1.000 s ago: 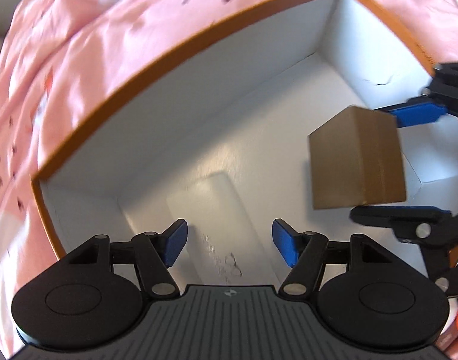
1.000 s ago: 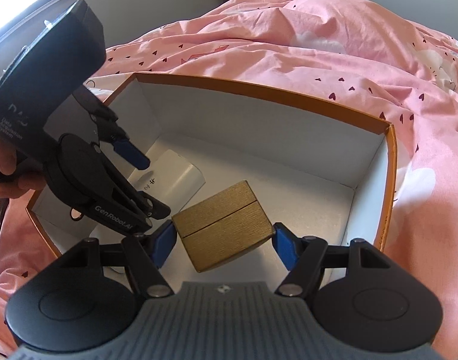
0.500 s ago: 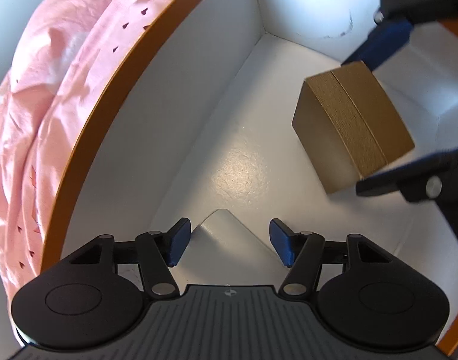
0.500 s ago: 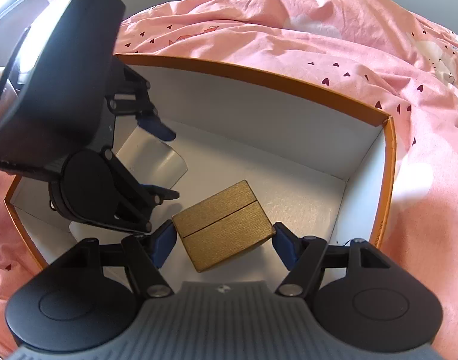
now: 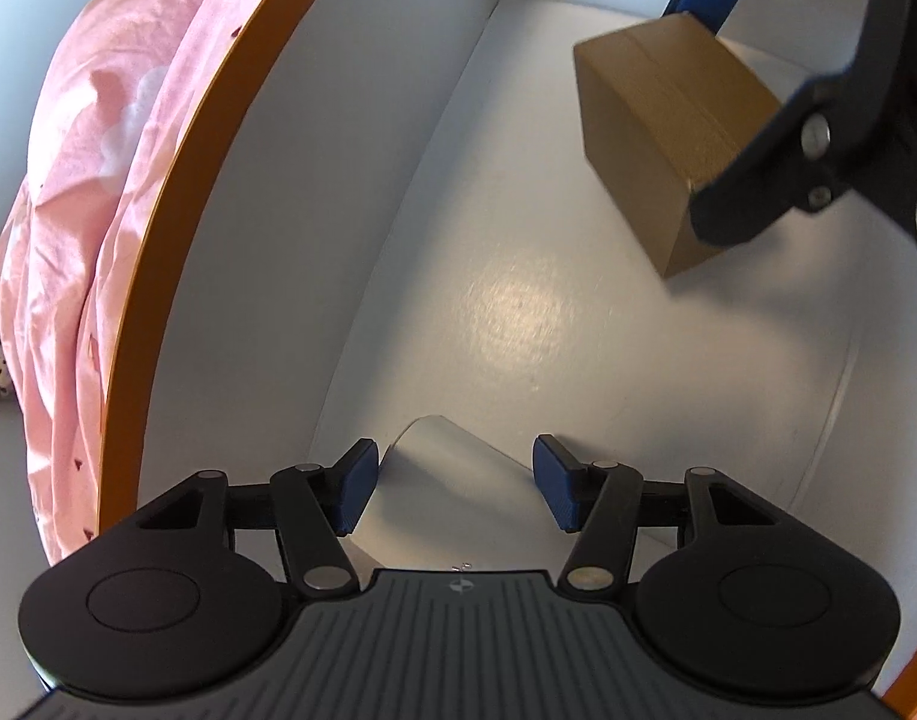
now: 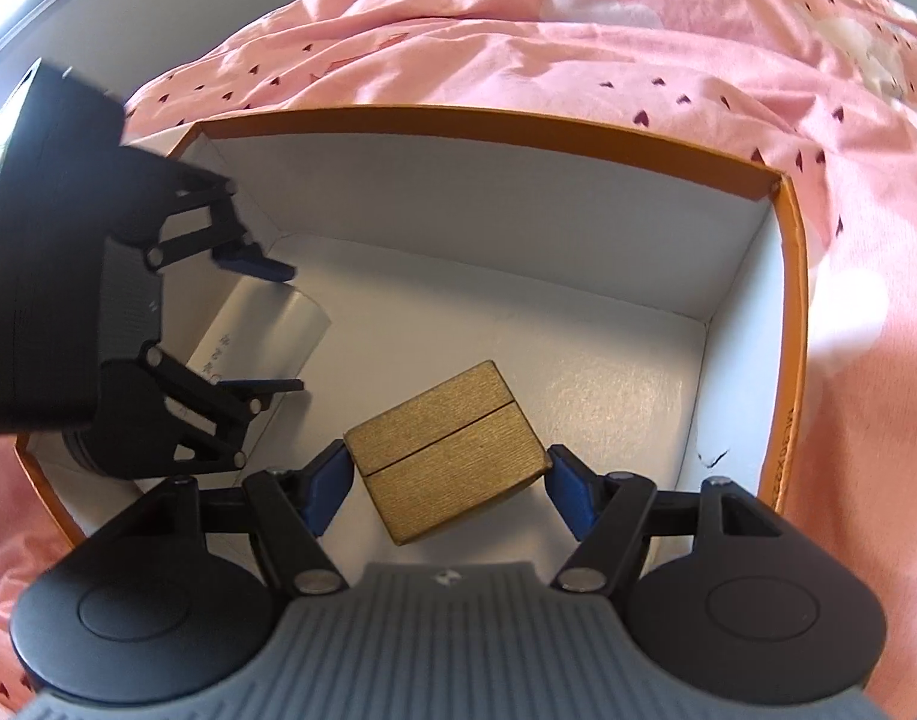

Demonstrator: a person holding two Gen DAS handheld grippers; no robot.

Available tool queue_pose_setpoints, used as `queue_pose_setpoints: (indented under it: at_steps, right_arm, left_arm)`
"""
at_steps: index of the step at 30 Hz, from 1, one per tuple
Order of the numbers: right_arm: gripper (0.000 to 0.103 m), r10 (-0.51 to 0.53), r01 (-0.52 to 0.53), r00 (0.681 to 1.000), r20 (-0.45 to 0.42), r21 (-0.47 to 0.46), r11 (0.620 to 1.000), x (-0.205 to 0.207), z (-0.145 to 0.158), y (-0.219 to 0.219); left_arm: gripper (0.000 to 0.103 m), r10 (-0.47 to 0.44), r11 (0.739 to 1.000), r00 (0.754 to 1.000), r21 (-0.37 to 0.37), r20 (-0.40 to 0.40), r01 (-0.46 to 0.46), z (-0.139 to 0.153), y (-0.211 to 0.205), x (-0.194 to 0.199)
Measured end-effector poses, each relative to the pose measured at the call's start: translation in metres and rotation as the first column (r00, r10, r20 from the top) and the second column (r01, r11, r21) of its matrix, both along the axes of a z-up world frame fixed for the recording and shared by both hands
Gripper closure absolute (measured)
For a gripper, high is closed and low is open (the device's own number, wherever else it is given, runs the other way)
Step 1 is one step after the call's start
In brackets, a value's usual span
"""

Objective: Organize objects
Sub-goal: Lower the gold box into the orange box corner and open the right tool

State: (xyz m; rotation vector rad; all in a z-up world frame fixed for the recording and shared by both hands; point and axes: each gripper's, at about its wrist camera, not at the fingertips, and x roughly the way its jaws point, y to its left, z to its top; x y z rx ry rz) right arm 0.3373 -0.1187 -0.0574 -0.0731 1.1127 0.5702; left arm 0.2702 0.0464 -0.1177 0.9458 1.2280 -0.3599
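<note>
Pink heart-printed bedding (image 6: 578, 48) lies rumpled all around a large orange-rimmed cardboard box with white inside walls (image 6: 488, 126), and both our claws reach down into it. Our right claw (image 6: 449, 483) pinches a small gold ribbed box (image 6: 446, 450) between its blue pads, lifted off the box floor. Our left claw (image 5: 452, 483) has just been closing around a flat white packet (image 5: 452, 480) that lies between its spread pads.
</note>
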Motion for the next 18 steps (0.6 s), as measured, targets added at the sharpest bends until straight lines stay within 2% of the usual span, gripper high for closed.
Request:
queue_pose_setpoints:
  at_steps: [3,9,11,13,15,18]
  right_arm:
    - [0.032,-0.050,0.051,0.998,-0.046,0.026,0.998,0.005,-0.002,-0.001]
    - [0.031,-0.114,0.129,0.974,-0.195,0.070,0.989,0.017,-0.011,-0.004]
    - [0.032,-0.126,0.146,0.969,-0.212,0.080,0.986,0.017,-0.011,-0.006]
    - [0.032,-0.151,0.177,0.963,-0.225,0.104,0.979,0.017,-0.010,-0.010]
    - [0.032,-0.193,0.230,0.951,-0.243,0.136,0.964,0.020,-0.009,-0.011]
    - [0.032,-0.280,0.339,0.920,-0.274,0.200,0.919,0.026,-0.004,-0.010]
  left_arm:
    - [0.037,0.051,0.999,0.999,-0.006,0.000,-0.051,-0.002,0.008,0.000]
    - [0.039,0.056,0.997,0.998,-0.045,0.018,-0.055,-0.003,0.015,-0.007]
    - [0.044,0.086,0.991,0.996,-0.104,0.036,-0.081,0.006,0.022,-0.009]
    - [0.044,0.138,0.970,0.989,-0.210,0.047,-0.125,0.023,0.034,-0.013]
    - [0.044,0.184,0.946,0.981,-0.282,0.060,-0.160,0.038,0.045,-0.018]
    - [0.044,0.233,0.928,0.971,-0.310,0.049,-0.207,0.058,0.053,-0.008]
